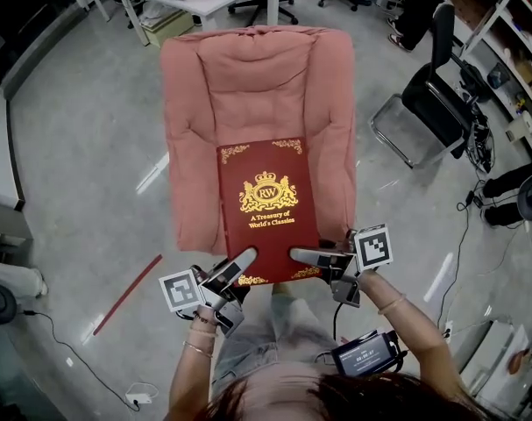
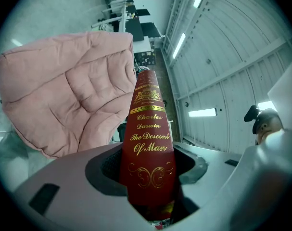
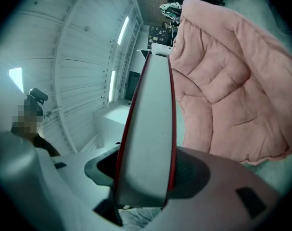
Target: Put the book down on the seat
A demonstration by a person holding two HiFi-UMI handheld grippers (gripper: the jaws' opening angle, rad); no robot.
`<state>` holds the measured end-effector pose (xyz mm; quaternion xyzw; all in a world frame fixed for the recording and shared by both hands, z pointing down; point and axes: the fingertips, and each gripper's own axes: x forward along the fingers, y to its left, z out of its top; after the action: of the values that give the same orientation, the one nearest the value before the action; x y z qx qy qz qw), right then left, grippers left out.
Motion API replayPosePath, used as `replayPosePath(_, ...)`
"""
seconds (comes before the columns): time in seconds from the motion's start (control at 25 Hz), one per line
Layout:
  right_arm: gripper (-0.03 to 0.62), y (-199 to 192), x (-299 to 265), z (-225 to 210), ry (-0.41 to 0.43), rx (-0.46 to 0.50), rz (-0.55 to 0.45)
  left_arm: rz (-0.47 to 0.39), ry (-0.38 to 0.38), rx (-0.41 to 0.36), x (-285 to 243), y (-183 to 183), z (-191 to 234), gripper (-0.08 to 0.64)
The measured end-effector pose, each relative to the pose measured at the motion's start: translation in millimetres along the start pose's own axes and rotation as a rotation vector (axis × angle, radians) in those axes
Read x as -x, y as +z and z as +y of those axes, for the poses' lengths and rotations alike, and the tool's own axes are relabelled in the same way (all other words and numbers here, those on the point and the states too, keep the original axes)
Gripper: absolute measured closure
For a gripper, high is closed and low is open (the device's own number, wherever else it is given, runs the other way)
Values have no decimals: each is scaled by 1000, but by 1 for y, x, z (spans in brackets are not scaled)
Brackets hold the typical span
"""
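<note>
The book (image 1: pixel 266 202), cover up, points its long axis up-frame over the seat (image 1: pixel 248 86). Left gripper (image 1: pixel 244 260) and right gripper (image 1: pixel 301 254) clamp its near corners.

Even, bright overhead light filled the head view, and shadows were soft. White streaks of glare lay on the glossy floor (image 1: pixel 90 147) at centre left and lower right. Both gripper views were fisheye, bowed at the edges, with black corners and a cool teal cast. There the ceiling light strips (image 2: pixel 202 112) burned out white. The gold print on the book (image 2: pixel 148 143) read sharp, while the bottom foreground was soft.
</note>
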<state>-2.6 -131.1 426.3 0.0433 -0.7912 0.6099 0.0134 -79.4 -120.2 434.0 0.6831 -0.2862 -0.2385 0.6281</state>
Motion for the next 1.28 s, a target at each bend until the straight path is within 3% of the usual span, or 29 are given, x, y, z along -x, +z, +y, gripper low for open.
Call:
replayPosePath(0.4,310,10,-6,-36,-13,-26,-8,28,21,4,-13,14,33,314)
replayPosePath(0.88,310,19,-21,-94,-33,-105,-37,39,68,89,-24,32,91,314)
replayPosePath(1.28,310,25,-34,-136,-53,-140,-52,76,95,101,-32,50,128,314)
